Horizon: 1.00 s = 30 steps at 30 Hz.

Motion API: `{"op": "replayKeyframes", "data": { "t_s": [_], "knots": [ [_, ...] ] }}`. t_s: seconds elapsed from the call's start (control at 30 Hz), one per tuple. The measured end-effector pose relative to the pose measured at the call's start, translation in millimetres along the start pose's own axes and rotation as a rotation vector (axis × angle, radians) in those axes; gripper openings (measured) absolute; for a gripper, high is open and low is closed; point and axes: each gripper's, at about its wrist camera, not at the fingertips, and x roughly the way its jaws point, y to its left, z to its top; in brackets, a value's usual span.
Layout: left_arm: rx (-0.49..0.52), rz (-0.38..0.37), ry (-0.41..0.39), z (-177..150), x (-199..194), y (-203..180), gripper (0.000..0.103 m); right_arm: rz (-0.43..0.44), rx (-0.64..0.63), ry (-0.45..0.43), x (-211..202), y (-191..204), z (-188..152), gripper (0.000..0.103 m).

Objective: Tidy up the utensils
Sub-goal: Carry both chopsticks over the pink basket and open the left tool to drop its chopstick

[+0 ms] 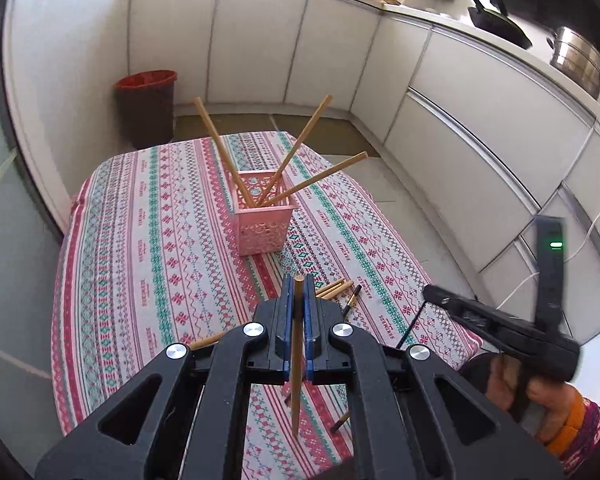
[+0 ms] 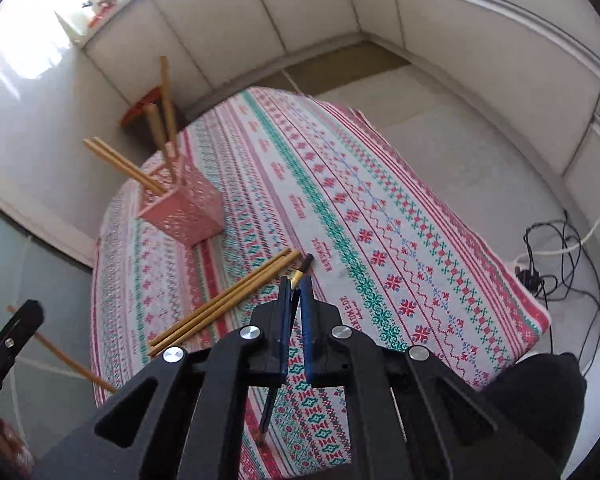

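A pink perforated basket (image 1: 263,220) stands on the patterned tablecloth with three wooden chopsticks (image 1: 315,122) leaning out of it; it also shows in the right wrist view (image 2: 184,208). My left gripper (image 1: 299,286) is shut on a wooden chopstick (image 1: 297,360), held above the table, nearer than the basket. My right gripper (image 2: 295,286) is shut on a dark pencil (image 2: 302,268) with a gold band, held above the cloth. Several loose wooden chopsticks (image 2: 224,300) lie on the cloth just left of it.
The table (image 1: 140,260) has a red, green and white cloth. A red-lined bin (image 1: 146,108) stands on the floor beyond it. White cabinets run along the walls. Cables and a power strip (image 2: 540,264) lie on the floor to the right.
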Motion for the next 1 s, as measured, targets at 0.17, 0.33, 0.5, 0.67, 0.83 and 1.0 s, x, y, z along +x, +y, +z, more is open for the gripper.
{"op": "replayKeyframes", "data": {
  "t_s": [0.17,0.33,0.5,0.67,0.83,1.0],
  "knots": [
    [0.007,0.034,-0.013,-2.2,-20.0,-9.9,0.004,0.053,-0.136,-0.116,-55.8,7.4,2.6,0.004],
    [0.029,0.062,-0.066,17.1,-38.4,-21.0,0.004,0.091,-0.158,-0.152,-89.4,13.4,21.3,0.004],
    [0.032,0.089,-0.114,45.8,-48.5,-21.2,0.004,0.152,-0.146,-0.164,-107.7,19.7,50.0,0.004],
    [0.022,0.108,-0.172,80.5,-58.7,-16.8,0.004,0.21,-0.137,-0.168,-122.1,32.6,80.8,0.004],
    [0.008,0.121,-0.227,112.9,-64.9,-10.6,0.004,0.257,-0.147,-0.184,-136.8,46.9,104.6,0.004],
    [0.0,0.121,-0.27,143.1,-63.5,-9.7,0.004,0.286,-0.159,-0.218,-147.6,64.1,128.3,0.004]
  ]
}}
